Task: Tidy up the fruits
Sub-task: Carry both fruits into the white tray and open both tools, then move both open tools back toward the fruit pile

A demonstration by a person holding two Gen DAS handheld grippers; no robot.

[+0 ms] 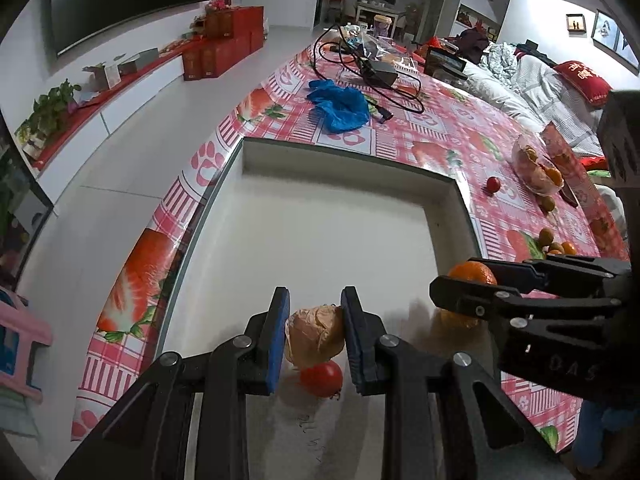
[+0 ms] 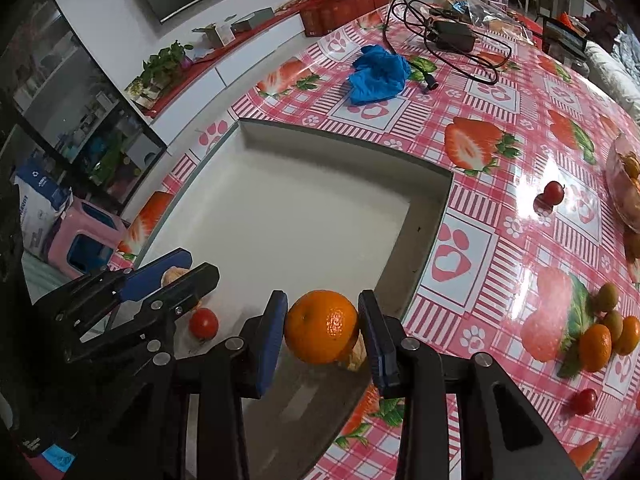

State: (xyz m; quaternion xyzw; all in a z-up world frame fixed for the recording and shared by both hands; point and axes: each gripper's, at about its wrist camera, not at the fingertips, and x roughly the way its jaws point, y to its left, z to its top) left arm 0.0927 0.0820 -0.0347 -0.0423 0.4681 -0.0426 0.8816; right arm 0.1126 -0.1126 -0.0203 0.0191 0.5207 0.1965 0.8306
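The left hand-held gripper (image 1: 314, 336) is clamped on a pale brown, wrinkled fruit (image 1: 316, 334) that looks like a peeled or dried citrus (I cannot tell which kind). The right hand-held gripper (image 2: 322, 326) is clamped on a bright orange (image 2: 322, 326) with shiny, dimpled skin. Both fruits are gripped at their widest part, between the blue pads, so they sit firmly and should not roll out.

Both grippers hang over the white tray (image 1: 320, 216), which lies on the desk (image 2: 500, 92) with its strawberry tablecloth. I judge the tray is the collecting place, and the two fruits are carried there to be put down side by side. Just under the left gripper, a small red tomato (image 1: 322, 378) already rests on the tray floor.

Beyond the right gripper, on its right side, small oranges and green fruits (image 2: 608, 332) wait in a group on the cloth, with two cherry tomatoes: one nearby (image 2: 582, 402), one further on (image 2: 554, 192). A clear bowl of fruit (image 1: 538, 170) stands further away.
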